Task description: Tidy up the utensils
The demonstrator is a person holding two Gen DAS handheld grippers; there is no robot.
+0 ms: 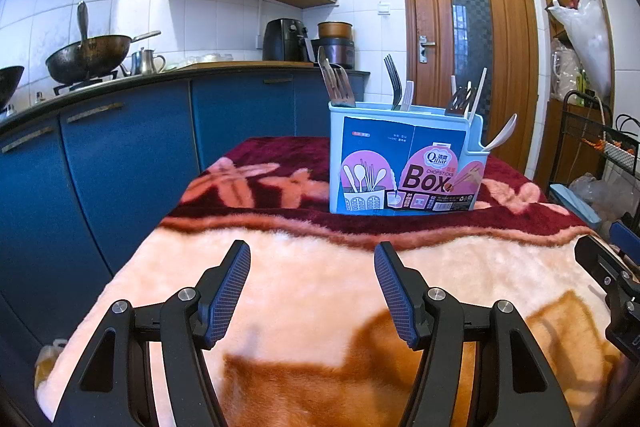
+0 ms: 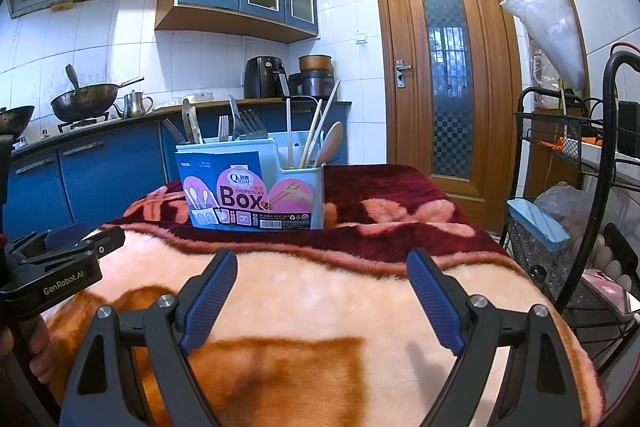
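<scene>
Both grippers [image 1: 312, 291] [image 2: 322, 299] were black plastic with ribbed blue pads [image 2: 210, 301], silver screws [image 2: 167, 300], plus "GenRobot.AI" lettering [image 2: 63, 286].

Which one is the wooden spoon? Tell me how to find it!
Find the fuzzy pink-and-red blanket, then the light blue chopsticks box standing on it. Look in its low side pocket nearest the brown door. The wooden spoon pokes up there, tan with a round bowl, beside thin straight chopsticks.

Blue utensil box [image 1: 404, 163] — upright, forks [image 1: 394, 83] inside.
</scene>
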